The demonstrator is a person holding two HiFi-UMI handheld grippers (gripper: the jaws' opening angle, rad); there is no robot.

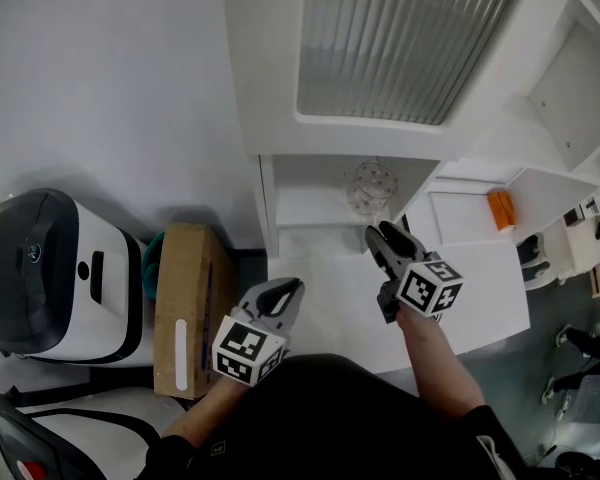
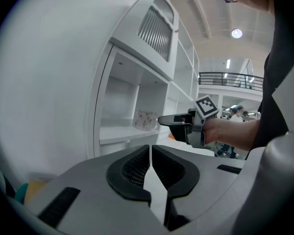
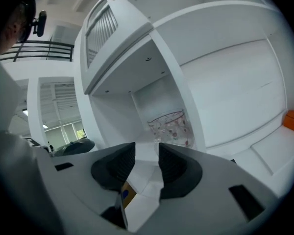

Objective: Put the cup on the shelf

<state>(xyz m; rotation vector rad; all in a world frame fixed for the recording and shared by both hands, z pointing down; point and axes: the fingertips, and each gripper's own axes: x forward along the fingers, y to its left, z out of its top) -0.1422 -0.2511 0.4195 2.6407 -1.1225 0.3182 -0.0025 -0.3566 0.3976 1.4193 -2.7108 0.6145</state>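
A clear glass cup (image 1: 372, 190) with small red dots stands upright on the white shelf (image 1: 310, 208) in the open niche of the cabinet. My right gripper (image 1: 385, 236) hovers just in front of that niche, open, with nothing between its fingers. In the right gripper view the cup (image 3: 171, 128) sits beyond the parted jaws of the right gripper (image 3: 147, 153), clear of them. My left gripper (image 1: 285, 293) hangs lower and to the left, shut and empty. The left gripper view shows the left gripper (image 2: 151, 153) with jaws together, the cup (image 2: 146, 120) and the right gripper (image 2: 162, 120) near it.
A ribbed glass door (image 1: 400, 38) sits above the niche. A white counter (image 1: 480, 313) lies under my grippers. On the floor to the left stand a cardboard box (image 1: 185, 303) and a white and black appliance (image 1: 55, 273). An orange object (image 1: 502, 209) lies at right.
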